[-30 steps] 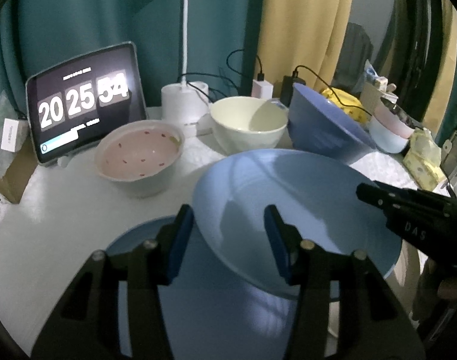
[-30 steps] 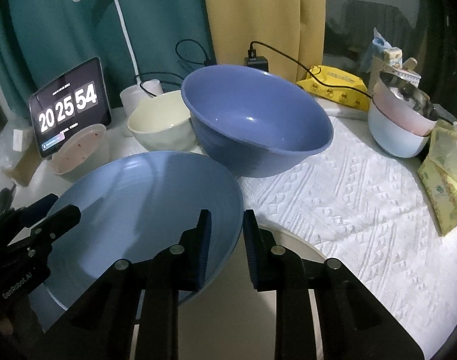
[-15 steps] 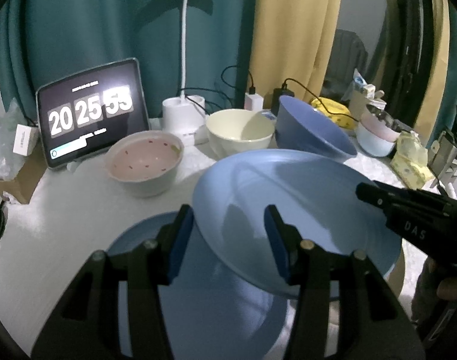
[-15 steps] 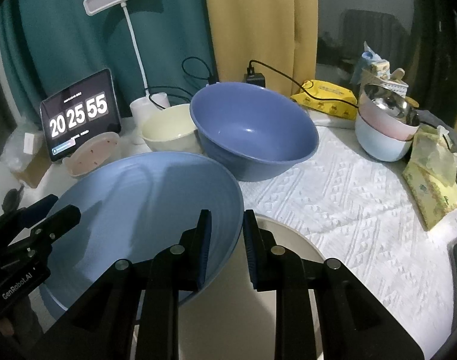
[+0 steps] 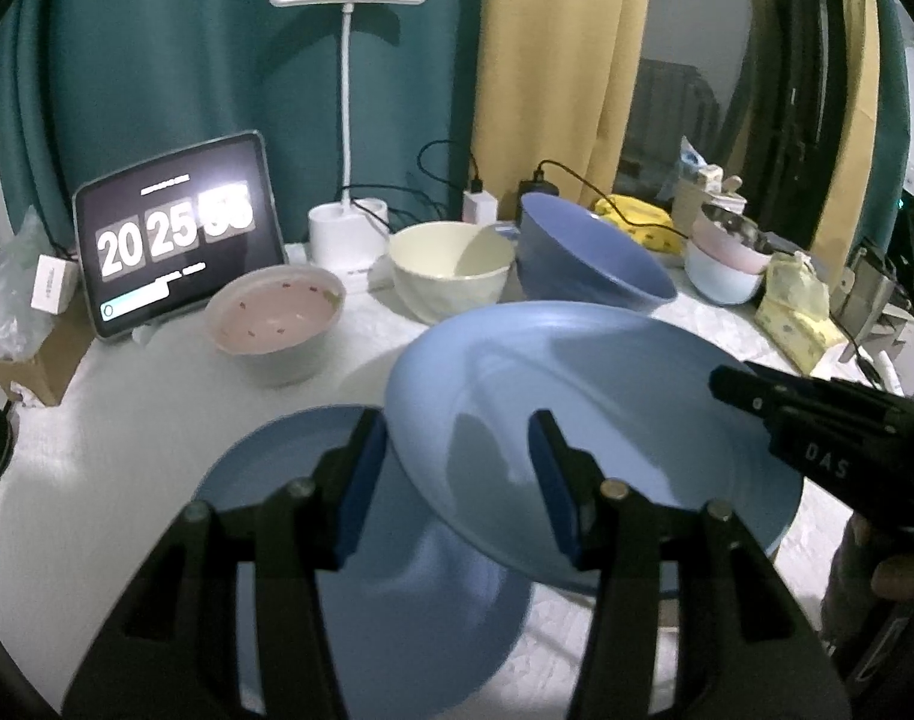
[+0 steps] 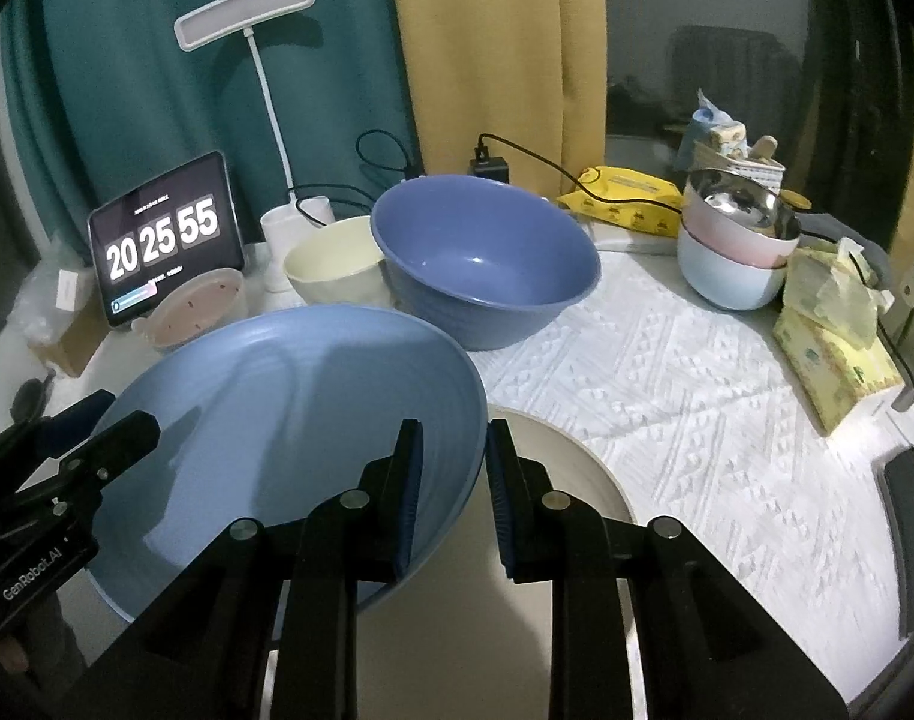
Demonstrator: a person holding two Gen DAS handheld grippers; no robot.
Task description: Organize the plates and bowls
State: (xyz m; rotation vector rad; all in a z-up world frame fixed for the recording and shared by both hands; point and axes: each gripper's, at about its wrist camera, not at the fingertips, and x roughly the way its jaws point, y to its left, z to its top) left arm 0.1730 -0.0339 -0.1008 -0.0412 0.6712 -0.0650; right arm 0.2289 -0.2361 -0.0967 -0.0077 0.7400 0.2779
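Aloft above the flat blue plate [image 5: 313, 516], light-blue bowl [image 6: 289, 420] pinched at opposite rims by left claw [image 5: 457, 474] and right claw [image 6: 451, 492]

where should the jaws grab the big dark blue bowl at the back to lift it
Probably the near rim of the big dark blue bowl, coming from above at the front, one jaw inside the wall and one outside. It stands upright with a thin rim and is far too wide to span. The cream bowl crowds its left side; the white textured tablecloth to its right lies bare.
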